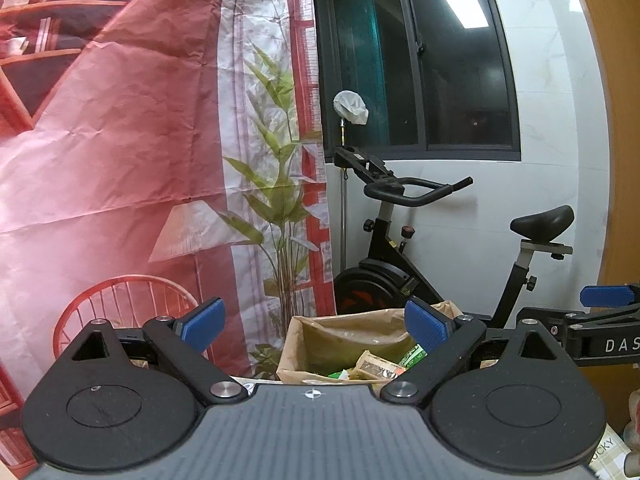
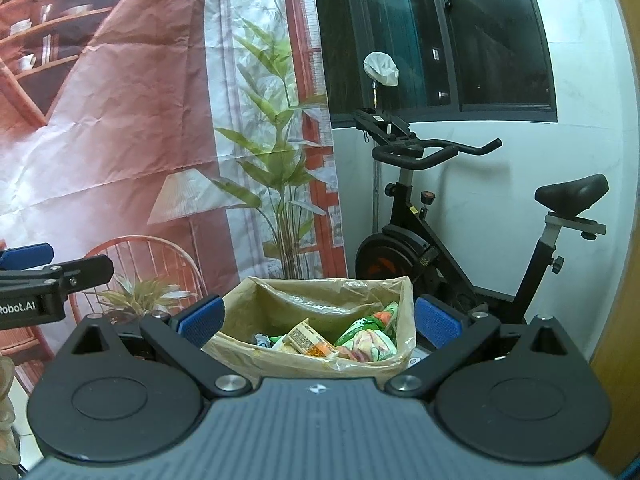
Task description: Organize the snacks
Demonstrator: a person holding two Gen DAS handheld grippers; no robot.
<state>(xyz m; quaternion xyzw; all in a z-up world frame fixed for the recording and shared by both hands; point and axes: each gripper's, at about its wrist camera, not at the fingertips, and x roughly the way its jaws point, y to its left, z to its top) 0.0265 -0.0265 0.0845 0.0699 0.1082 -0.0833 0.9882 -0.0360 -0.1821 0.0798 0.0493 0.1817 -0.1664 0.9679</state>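
Observation:
A box lined with a brownish plastic bag (image 2: 320, 292) stands just ahead and holds several snack packets: a tan packet (image 2: 310, 340) and a green-and-pink packet (image 2: 368, 340). In the left wrist view the same bag (image 1: 344, 332) shows a tan packet (image 1: 376, 368) and a green one (image 1: 414, 356). My left gripper (image 1: 314, 330) is open and holds nothing, level with the bag's left side. My right gripper (image 2: 318, 322) is open and holds nothing, its blue pads (image 2: 436, 322) straddling the bag. Each gripper shows at the edge of the other's view: the right gripper (image 1: 600, 320), the left gripper (image 2: 40, 280).
A black exercise bike (image 2: 460, 240) stands behind the bag against a white wall under a dark window (image 2: 440, 40). A printed red backdrop (image 1: 120, 140) with a lamp, chair and plant hangs on the left. A wooden panel (image 1: 624, 160) borders the right.

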